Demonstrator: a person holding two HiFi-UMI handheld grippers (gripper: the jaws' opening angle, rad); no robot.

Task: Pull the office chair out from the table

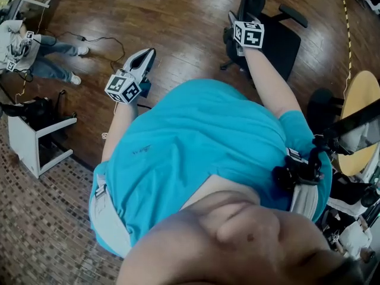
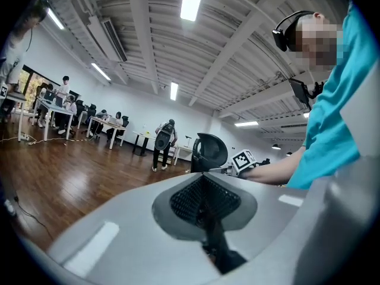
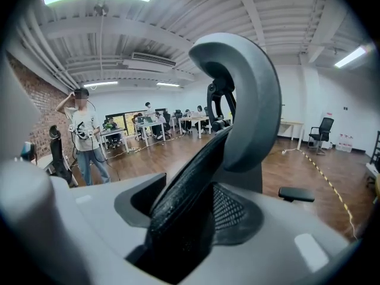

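Far left in the head view, one seated person (image 1: 32, 49) and one white stand (image 1: 37, 140). Next, the left gripper (image 1: 142, 61) is held free above the wooden floor (image 1: 178, 22); in its own view the left gripper (image 2: 205, 202) has both jaws pressed together with nothing between them. Further right, the right gripper (image 1: 236, 24) reaches to the one office chair (image 1: 279, 40). In its own view the right gripper (image 3: 184, 218) is clamped on the black mesh edge of the chair's back, with one grey headrest (image 3: 249, 100) above and one armrest (image 3: 295, 193) to the side. The chair stands on the wooden floor, apart from the one round table (image 1: 363, 108) at the right edge.
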